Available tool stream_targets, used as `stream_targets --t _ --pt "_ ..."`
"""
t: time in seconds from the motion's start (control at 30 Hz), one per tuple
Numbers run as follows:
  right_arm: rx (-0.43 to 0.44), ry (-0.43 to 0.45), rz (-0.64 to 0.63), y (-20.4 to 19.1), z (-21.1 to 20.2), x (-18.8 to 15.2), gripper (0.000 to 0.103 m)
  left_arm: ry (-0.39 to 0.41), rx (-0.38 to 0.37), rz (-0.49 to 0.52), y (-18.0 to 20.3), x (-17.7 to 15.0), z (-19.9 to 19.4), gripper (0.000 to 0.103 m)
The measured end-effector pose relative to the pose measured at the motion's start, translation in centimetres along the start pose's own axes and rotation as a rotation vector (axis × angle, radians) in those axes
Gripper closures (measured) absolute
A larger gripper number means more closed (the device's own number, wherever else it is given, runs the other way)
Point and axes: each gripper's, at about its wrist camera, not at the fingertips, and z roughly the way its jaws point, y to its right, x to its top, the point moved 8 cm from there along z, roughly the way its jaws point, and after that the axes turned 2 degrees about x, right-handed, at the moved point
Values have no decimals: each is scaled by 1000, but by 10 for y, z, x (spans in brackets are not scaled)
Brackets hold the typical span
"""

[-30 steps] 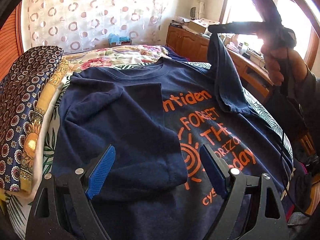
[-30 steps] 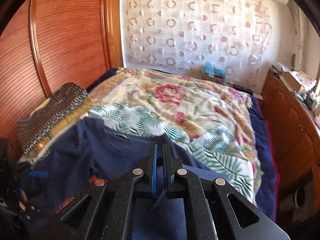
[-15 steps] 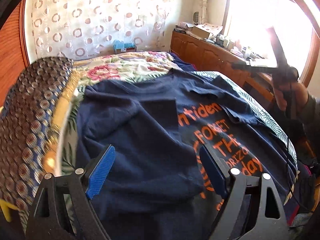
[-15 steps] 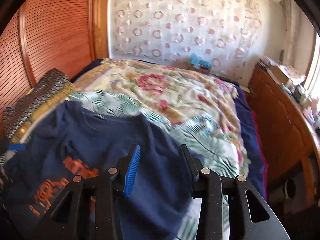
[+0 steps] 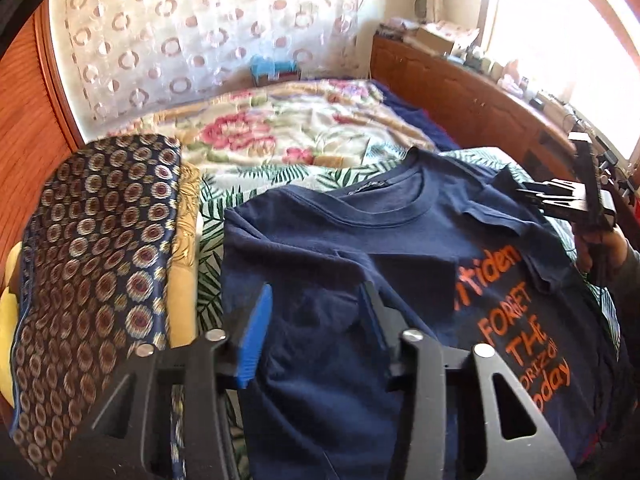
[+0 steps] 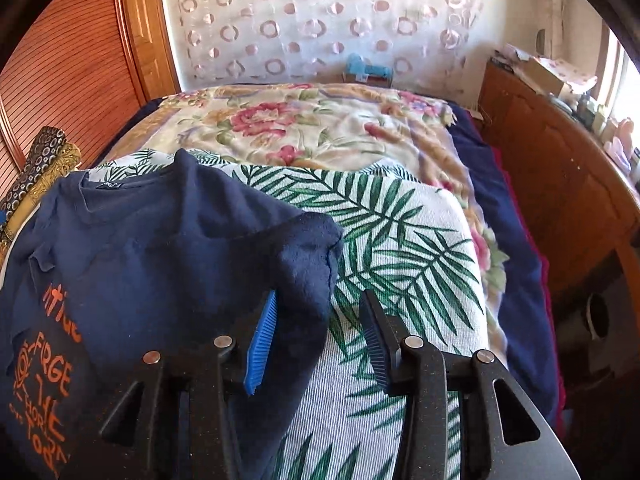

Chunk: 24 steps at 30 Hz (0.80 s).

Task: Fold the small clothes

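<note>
Bedroom w/ floral blanket [image 6: 320,136]: navy T-shirt [image 5: 360,248] lay flat near us, right gripper [image 6: 316,340] now apart, having dropped the right sleeve [image 6: 304,264] it pinched 1 s ago, left gripper [image 5: 316,332] apart too, so sleeve fold looked done.

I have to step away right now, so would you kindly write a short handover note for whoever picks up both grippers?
Left gripper: open, holding nothing, over the T-shirt's folded side.
Right gripper: open, holding nothing, at the sleeve on its side.
The navy T-shirt lies print-up on the palm-leaf cloth on the bed, collar pointing away. A patterned cloth lies beside it.
Done: one side is folded in over the chest, and the other sleeve is turned in over the shoulder.
Left: fold the other side in, then fold the shirt lengthwise into a compact stack.
</note>
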Motion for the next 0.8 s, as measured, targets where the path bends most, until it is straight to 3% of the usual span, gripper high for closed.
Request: stream_targets --t 0.17,0.3,0.5,0.57,0.63,0.8 --pt "16 -4 -16 2 5 -8 47 -86 5 14 12 6 27 59" --pt "18 -4 -13 1 6 -10 45 -151 41 9 13 4 52 59" --pt "12 -2 -14 3 5 -13 45 -167 35 -18 11 5 67 60" --pt "13 -3 -14 4 4 -13 45 -158 2 -15 15 4 65 81" --pt "11 -3 -15 4 4 -13 45 -147 11 1 16 5 63 92" --pt "11 -3 -16 4 4 -13 45 -34 66 -8 -3 26 28 95"
